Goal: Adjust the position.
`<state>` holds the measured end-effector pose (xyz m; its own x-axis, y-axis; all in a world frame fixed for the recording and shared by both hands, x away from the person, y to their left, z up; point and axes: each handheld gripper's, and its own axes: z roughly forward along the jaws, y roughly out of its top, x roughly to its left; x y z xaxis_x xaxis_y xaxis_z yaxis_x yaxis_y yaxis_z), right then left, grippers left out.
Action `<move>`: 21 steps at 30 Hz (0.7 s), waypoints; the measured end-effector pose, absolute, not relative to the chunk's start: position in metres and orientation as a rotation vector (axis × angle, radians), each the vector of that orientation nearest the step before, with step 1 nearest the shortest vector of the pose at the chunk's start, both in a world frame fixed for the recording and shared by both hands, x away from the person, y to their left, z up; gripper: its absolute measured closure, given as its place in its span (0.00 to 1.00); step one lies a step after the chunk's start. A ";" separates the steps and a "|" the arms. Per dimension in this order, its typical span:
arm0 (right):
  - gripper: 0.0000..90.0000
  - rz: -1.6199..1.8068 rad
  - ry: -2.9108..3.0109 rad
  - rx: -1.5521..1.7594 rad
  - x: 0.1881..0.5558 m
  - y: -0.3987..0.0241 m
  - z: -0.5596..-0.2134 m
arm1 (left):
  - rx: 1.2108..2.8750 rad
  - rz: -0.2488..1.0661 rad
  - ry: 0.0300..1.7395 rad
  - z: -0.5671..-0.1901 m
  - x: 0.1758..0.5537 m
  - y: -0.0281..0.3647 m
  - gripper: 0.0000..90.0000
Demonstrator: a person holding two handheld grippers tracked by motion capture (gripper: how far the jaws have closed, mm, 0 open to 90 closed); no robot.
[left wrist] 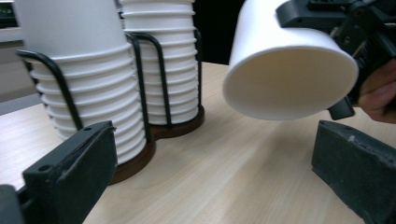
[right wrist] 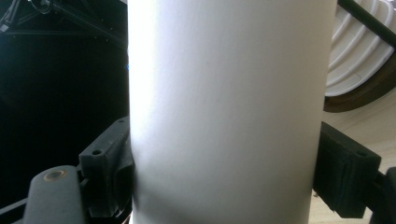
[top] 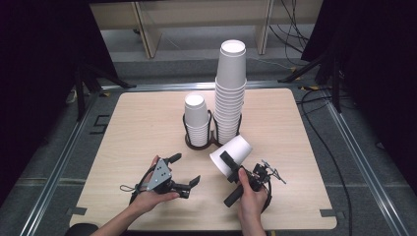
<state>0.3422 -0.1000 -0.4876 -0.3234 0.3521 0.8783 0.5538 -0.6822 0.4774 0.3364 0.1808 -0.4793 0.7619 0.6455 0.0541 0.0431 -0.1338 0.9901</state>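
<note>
Right tongs [top: 227, 164] clamped across the side of a single white paper cup [top: 232, 155], one black jaw pressed flat against each wall in the right gripper view. Cup held tilted above the counter [top: 295, 147], rim toward the left hand and the near edge, base up and away toward the cup holder; clear of the wood in the left gripper view, open mouth [left wrist: 289, 86] facing the camera. Right hand [top: 251, 194] wrapped round the gripper handle near the front edge of the counter.

Left tongs [top: 186, 169] spread wide, nothing between them — just bare counter ahead, both black jaws far apart at the bottom corners of the left gripper view. Held low by the left hand [top: 152, 194], near the front of the counter, pointing toward the cup and well short of touching it.

Behind, a dark wire cup holder [top: 200, 142] on a brown base, standing about mid-counter. Two stacks in it, upside down: a short stack [top: 196, 120] on the left, a much taller stack [top: 231, 93] on the right, rising well above the wire loops. Held cup just beside the tall stack's foot — contact with the holder not possible to tell from above, though apart in the left gripper view.
</note>
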 end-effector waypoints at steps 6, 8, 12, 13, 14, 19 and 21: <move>0.21 -2.110 -1.150 -1.746 0.340 -0.099 -0.485 | 1.652 0.542 0.544 -0.478 0.338 0.170 0.00; 0.21 -2.171 -1.204 -1.731 0.342 -0.099 -0.487 | 1.669 0.524 0.532 -0.477 0.341 0.161 0.00; 0.21 -2.137 -1.195 -1.737 0.341 -0.100 -0.484 | 1.665 0.506 0.516 -0.475 0.345 0.151 0.00; 0.21 -2.139 -1.188 -1.740 0.341 -0.099 -0.484 | 1.662 0.497 0.509 -0.473 0.346 0.148 0.00; 0.21 -2.140 -1.203 -1.741 0.342 -0.099 -0.484 | 1.652 0.491 0.498 -0.473 0.347 0.145 0.00; 0.21 -2.147 -1.203 -1.746 0.343 -0.097 -0.486 | 1.650 0.442 0.477 -0.471 0.348 0.136 0.00; 0.21 -2.071 -1.135 -1.725 0.339 -0.096 -0.483 | 1.661 0.428 0.471 -0.471 0.348 0.135 0.00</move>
